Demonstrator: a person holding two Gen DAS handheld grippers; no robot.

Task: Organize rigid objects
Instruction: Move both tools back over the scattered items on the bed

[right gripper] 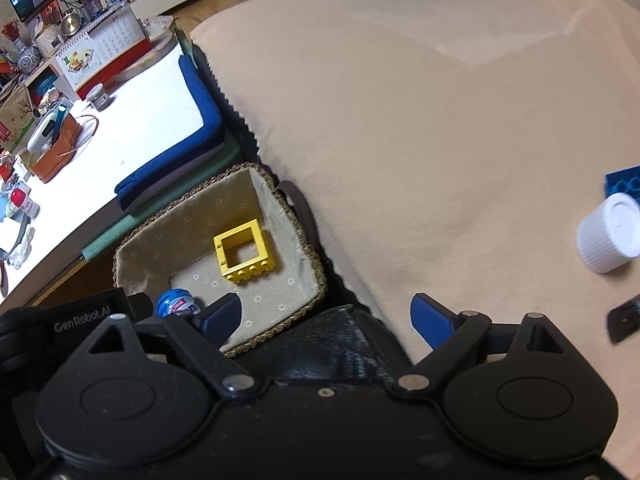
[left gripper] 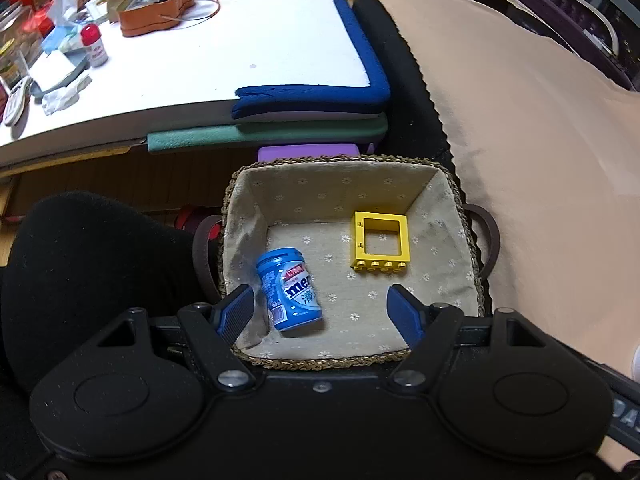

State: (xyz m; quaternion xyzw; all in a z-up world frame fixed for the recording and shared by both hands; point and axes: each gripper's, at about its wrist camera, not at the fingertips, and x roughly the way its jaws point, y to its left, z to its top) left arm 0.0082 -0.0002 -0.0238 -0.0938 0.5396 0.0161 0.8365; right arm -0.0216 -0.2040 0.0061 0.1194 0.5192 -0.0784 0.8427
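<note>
left gripper (left gripper: 322, 306) spread wide, empty, above basket (left gripper: 352, 160); right gripper (right gripper: 326, 316) spread, empty.

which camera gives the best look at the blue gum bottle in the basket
The left wrist view. There the blue gum bottle lies on its side in the basket, whole and label readable, between the open left tongs. In the right wrist view only its cap end peeks out behind the other gripper's body.

basket (left gripper: 468, 236): woven, cloth-lined | frame (left gripper: 380, 242): glossy plastic | bottle (left gripper: 290, 290): glossy plastic
</note>
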